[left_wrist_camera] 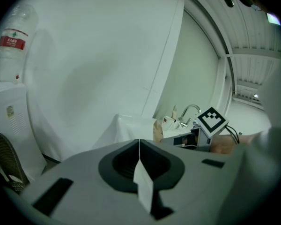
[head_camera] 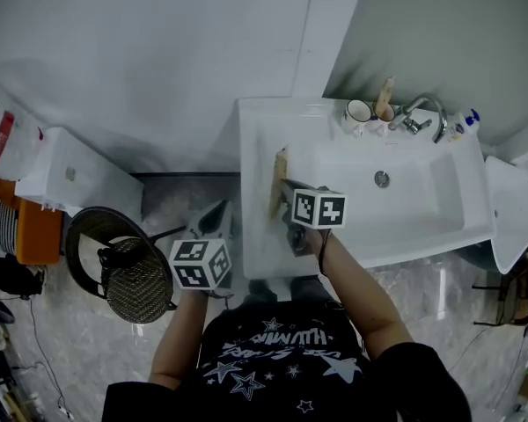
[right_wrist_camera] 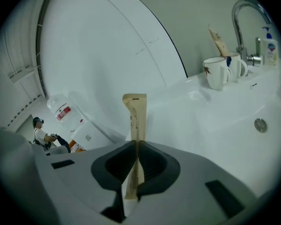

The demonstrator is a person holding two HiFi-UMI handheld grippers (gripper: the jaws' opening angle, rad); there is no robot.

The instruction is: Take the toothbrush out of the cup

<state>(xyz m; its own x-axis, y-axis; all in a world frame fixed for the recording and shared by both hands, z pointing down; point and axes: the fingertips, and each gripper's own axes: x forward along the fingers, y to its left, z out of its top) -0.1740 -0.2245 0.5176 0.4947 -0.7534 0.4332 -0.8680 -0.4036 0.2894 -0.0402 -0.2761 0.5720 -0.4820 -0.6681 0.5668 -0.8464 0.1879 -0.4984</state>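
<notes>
At far left stands a water bottle (head_camera: 0,137). Its red label carries white print that is too small for us to read.

Next comes the left gripper (left_wrist_camera: 139,144), held low off the sink's corner. Its fingers are pressed together, and we make out nothing between them.

The sink (head_camera: 255,148) is plain white, and we find no maker's mark on it.

Over its left side the right gripper (right_wrist_camera: 135,146) pinches the toothbrush (right_wrist_camera: 135,114), which stands clear of any cup. The toothbrush is in a tan paper sleeve and stands upright, with the fingers on its lower part and most of its length rising free above them.

We judge it light and stiff inside, with a thin, smooth wrapper that could slip or crease. The flat faces are the place to take hold, nearer the middle so the long end levers less. There is dark print down the sleeve, but we cannot read it.

Further right, at the back of the sink, stands a white mug (right_wrist_camera: 217,74) with a small red mark. Just behind it is the cup (right_wrist_camera: 237,65), holding another wrapped stick (right_wrist_camera: 218,40).

Last is a soap bottle (right_wrist_camera: 270,46) with a blue label we cannot read.
</notes>
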